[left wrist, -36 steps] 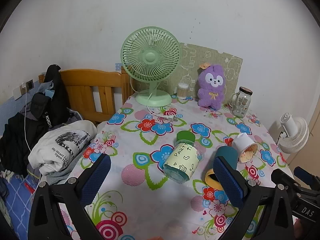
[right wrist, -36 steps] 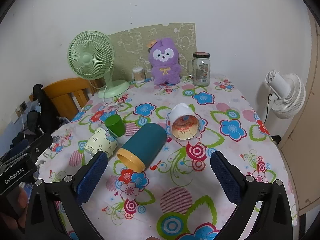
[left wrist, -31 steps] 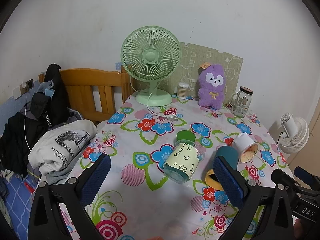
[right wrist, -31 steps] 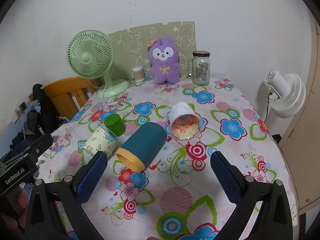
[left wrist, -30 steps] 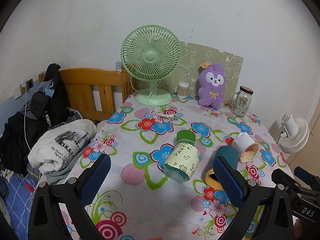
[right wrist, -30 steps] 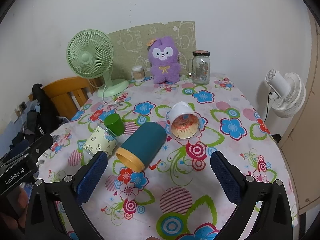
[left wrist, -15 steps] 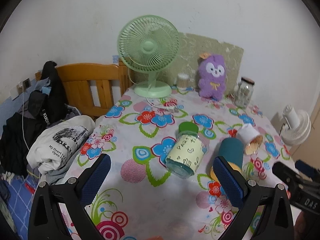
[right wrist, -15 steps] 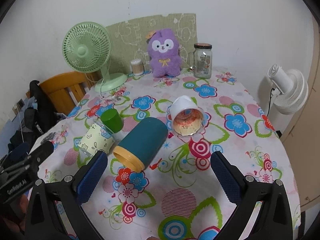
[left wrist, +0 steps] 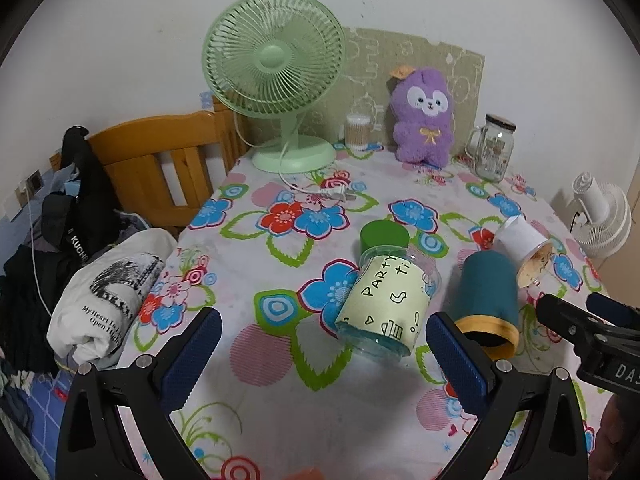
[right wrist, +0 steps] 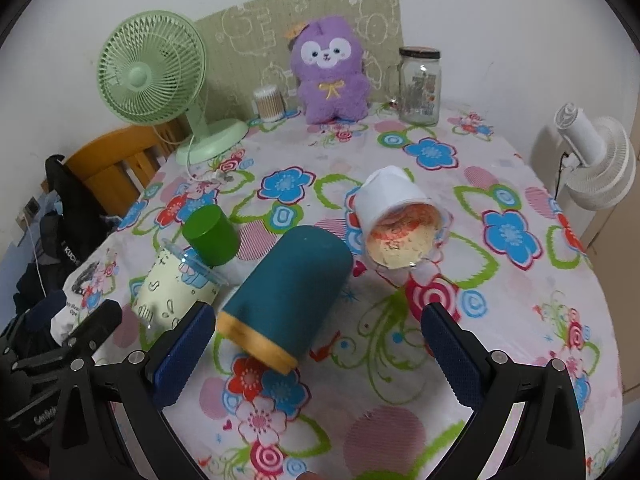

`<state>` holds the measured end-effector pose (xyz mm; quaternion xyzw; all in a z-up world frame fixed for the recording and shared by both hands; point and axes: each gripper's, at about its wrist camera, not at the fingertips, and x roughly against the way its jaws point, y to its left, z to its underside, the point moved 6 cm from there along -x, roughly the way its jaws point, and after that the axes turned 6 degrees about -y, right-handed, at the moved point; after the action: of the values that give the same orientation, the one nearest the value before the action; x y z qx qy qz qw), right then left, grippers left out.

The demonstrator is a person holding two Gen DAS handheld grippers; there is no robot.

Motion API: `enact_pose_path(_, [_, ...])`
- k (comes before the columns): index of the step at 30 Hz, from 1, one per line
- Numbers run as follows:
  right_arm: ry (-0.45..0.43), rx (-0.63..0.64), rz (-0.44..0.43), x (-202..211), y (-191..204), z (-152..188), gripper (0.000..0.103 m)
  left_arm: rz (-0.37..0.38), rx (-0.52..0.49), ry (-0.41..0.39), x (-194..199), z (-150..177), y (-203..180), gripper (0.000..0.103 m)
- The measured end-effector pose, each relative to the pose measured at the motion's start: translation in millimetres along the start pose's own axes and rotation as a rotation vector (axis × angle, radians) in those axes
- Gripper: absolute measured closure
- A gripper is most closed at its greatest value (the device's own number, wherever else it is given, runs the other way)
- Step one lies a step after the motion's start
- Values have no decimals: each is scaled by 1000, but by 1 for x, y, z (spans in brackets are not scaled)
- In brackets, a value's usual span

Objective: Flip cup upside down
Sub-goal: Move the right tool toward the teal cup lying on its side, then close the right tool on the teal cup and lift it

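Observation:
Three cups lie on their sides on the floral tablecloth (right wrist: 500,320). A teal cup with a yellow rim (right wrist: 286,296) lies in the middle, its mouth toward me; it also shows in the left wrist view (left wrist: 486,300). A clear cup with a pale green "party" label (left wrist: 384,304) lies left of it (right wrist: 176,286), with a small green cup (left wrist: 384,236) upside down behind it (right wrist: 210,234). A white cup (right wrist: 396,222) lies to the right (left wrist: 524,246). My left gripper (left wrist: 324,348) and right gripper (right wrist: 316,344) are open and empty, just short of the cups.
At the back of the table stand a green fan (left wrist: 276,76), a cotton swab pot (left wrist: 356,132), a purple plush toy (right wrist: 330,68) and a glass jar mug (right wrist: 420,86). A wooden chair with clothes (left wrist: 104,216) is at the left, a white fan (right wrist: 596,160) at the right.
Both grippers have moved forward and down toward the cups, which now look larger. The jaws stay open. The cups have not moved.

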<state>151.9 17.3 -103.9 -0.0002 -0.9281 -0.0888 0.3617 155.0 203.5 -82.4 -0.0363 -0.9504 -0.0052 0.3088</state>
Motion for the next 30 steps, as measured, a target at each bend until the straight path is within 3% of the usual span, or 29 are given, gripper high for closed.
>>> enact_pose_path(9, [62,-12,18,-43,5,-6,0,42,-57,56,-33,-2,-8,0])
enact_pose_path(15, [121,-47,-42,-66,15,-7,0,37,-53,70,-37,0,-4,0])
enact_pose_path(21, [149,10,-13,-81,22,-5,1,36,-48,77,-37,1,-1,0])
enact_pose_path(25, [181,-13,-35,-92,17,-2,20,54,-33,72,-32,2,1,0])
enact_pose_path(30, [200,-33,-101,-93,19,2,27,70,-28,60,-20,2,-1,0])
